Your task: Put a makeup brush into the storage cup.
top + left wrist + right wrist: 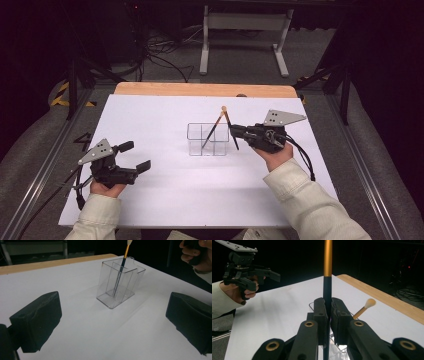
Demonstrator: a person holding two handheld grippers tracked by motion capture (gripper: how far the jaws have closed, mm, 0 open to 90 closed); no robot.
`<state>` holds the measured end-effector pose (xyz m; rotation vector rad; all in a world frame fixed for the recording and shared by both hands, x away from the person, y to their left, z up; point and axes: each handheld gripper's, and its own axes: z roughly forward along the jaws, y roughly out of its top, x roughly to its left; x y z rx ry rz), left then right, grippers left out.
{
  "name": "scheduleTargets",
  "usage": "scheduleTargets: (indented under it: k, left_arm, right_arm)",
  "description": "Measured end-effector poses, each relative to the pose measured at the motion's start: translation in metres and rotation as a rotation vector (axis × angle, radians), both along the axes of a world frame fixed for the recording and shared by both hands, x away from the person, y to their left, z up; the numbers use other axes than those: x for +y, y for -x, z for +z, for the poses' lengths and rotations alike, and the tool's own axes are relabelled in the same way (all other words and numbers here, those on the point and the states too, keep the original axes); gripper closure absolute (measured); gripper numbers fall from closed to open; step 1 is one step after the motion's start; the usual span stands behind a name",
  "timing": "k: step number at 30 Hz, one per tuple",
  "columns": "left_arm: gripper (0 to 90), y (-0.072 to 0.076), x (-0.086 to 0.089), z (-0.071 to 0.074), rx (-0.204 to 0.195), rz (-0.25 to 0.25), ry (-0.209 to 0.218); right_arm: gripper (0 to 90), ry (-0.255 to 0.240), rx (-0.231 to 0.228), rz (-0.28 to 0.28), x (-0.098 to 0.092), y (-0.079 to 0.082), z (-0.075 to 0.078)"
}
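Note:
A clear plastic organizer (207,140) (117,287) stands mid-table. One black-handled brush (212,133) (124,258) leans in it, its pale tip (369,303) up and to the right. My right gripper (233,131) (327,312) is shut on a second brush (228,119) (327,287) with a gold ferrule, held nearly upright at the organizer's right side. Whether its lower end is inside a compartment I cannot tell. My left gripper (136,156) (112,322) rests open at the table's left front, empty, and points toward the organizer.
A white sheet (165,190) covers the table, with a wooden strip (200,89) along the far edge. Beyond it are a desk frame (245,30) and floor cables (160,55). Metal rails (40,165) run along both sides.

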<state>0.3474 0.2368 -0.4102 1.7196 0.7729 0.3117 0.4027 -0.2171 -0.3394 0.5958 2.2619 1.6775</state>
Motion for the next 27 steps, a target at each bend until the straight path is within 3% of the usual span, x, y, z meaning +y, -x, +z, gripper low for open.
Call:
scheduleTargets:
  k: [27]
  left_arm:
    - [1.1, -0.004, -0.002, -0.002, 0.009, -0.010, 0.013]
  right_arm:
    - [82.9, -0.079, -0.030, -0.015, 0.031, -0.022, 0.000]
